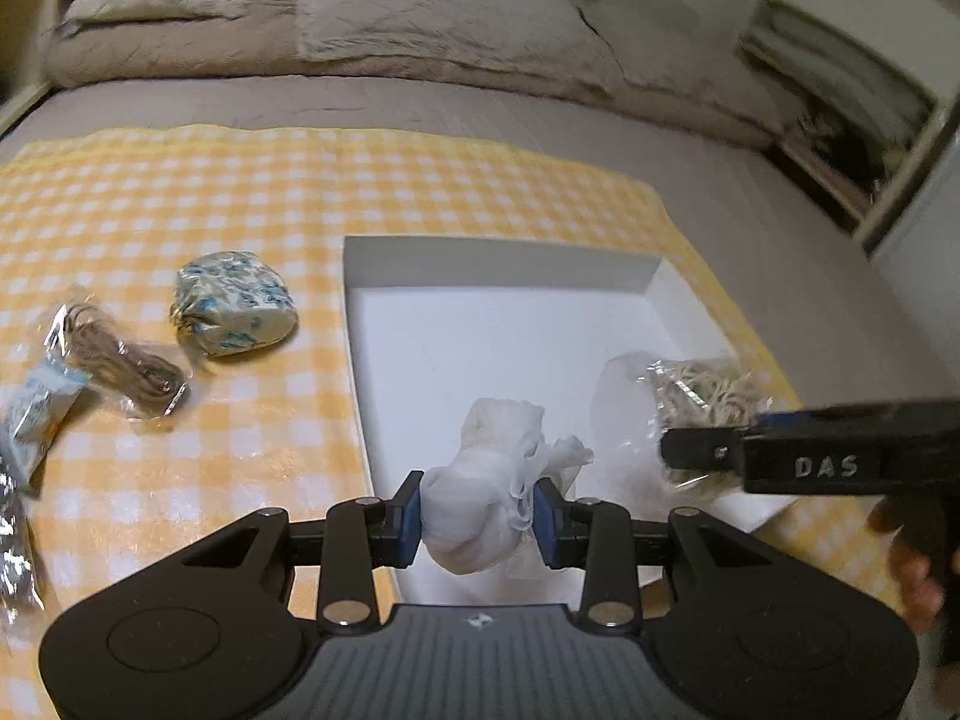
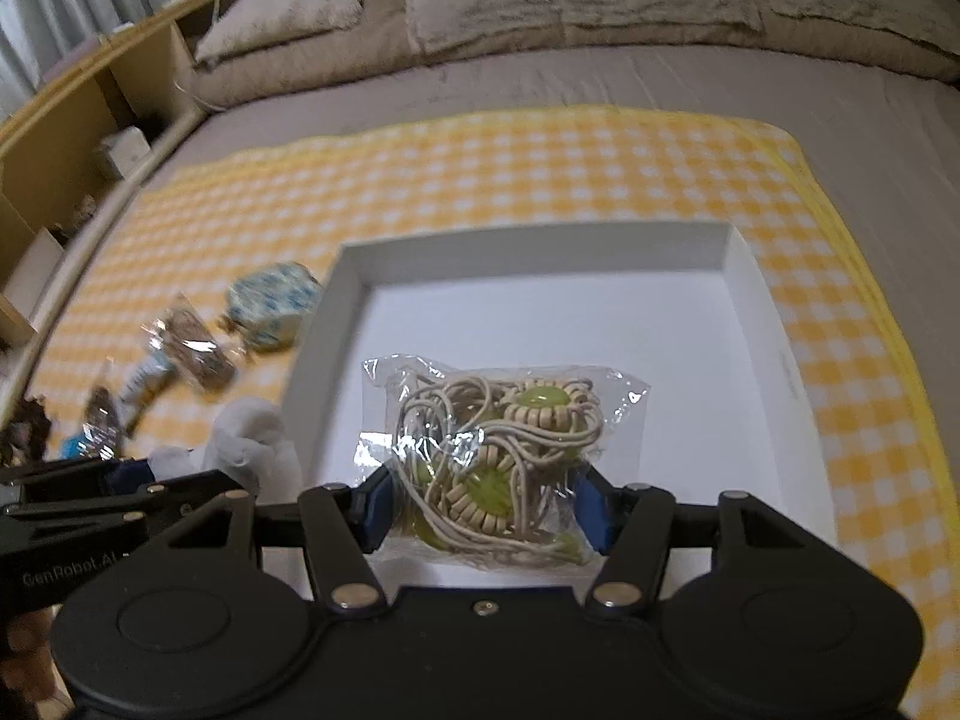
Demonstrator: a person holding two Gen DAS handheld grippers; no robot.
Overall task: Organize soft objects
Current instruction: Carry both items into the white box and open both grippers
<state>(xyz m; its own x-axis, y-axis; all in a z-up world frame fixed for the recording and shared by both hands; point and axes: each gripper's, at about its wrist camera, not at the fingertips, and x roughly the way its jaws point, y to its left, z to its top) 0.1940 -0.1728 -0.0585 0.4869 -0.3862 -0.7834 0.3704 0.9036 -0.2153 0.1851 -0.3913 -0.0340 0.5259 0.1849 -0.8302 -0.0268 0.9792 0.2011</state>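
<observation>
My left gripper (image 1: 475, 513) is shut on a white cloth bundle (image 1: 486, 498) and holds it over the near left corner of the white box (image 1: 480, 252). The bundle also shows in the right wrist view (image 2: 249, 438). My right gripper (image 2: 483, 507) is open, its blue pads either side of a clear bag of beige cord with green beads (image 2: 510, 450) that lies in the box (image 2: 540, 252). That bag also shows in the left wrist view (image 1: 702, 402), with the right gripper's finger (image 1: 702, 450) against it.
On the yellow checked cloth (image 1: 300, 192) left of the box lie a blue-patterned soft bundle (image 1: 234, 303), a bag of brown cord (image 1: 120, 366) and more small packets (image 1: 36, 414). Pillows (image 1: 444, 18) lie at the bed's far end. A wooden shelf (image 2: 72, 138) stands left.
</observation>
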